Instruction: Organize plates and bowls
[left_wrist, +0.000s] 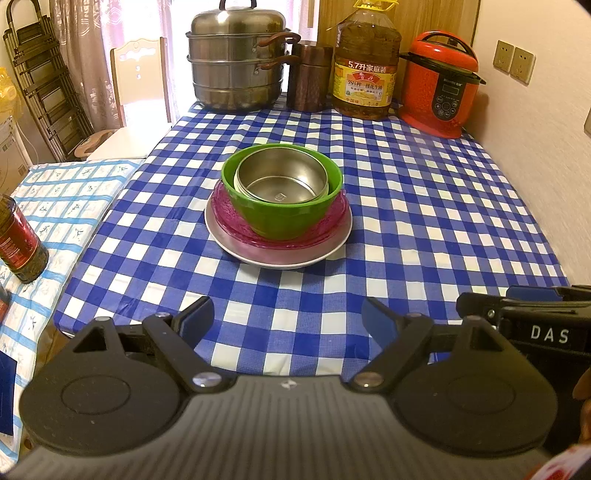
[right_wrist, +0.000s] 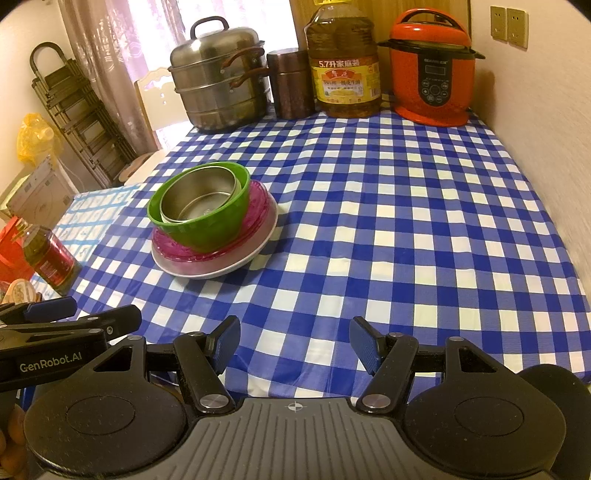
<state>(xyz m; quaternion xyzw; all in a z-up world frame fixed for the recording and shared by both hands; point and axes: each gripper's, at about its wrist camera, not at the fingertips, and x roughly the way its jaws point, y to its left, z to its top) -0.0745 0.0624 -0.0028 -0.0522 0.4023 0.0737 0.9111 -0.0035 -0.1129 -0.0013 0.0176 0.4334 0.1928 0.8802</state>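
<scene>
A round steel bowl (left_wrist: 282, 181) nests inside a glossy green bowl (left_wrist: 284, 218), stacked on a textured pink plate (left_wrist: 332, 225) over a smooth white plate (left_wrist: 291, 258), mid-bench on a blue-and-white checked cloth (left_wrist: 424, 221). Behind stand a steel steamer (left_wrist: 236, 59), an oil jug (left_wrist: 365, 62) labelled "5.7升家庭装", and a red cooker (left_wrist: 439, 85). The left gripper (left_wrist: 284, 321) and right gripper (right_wrist: 293, 345) both have their fingers spread, holding nothing.

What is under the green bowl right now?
The green bowl sits on a pink plate, which lies on a white plate. The plates' centres are covered.
</scene>
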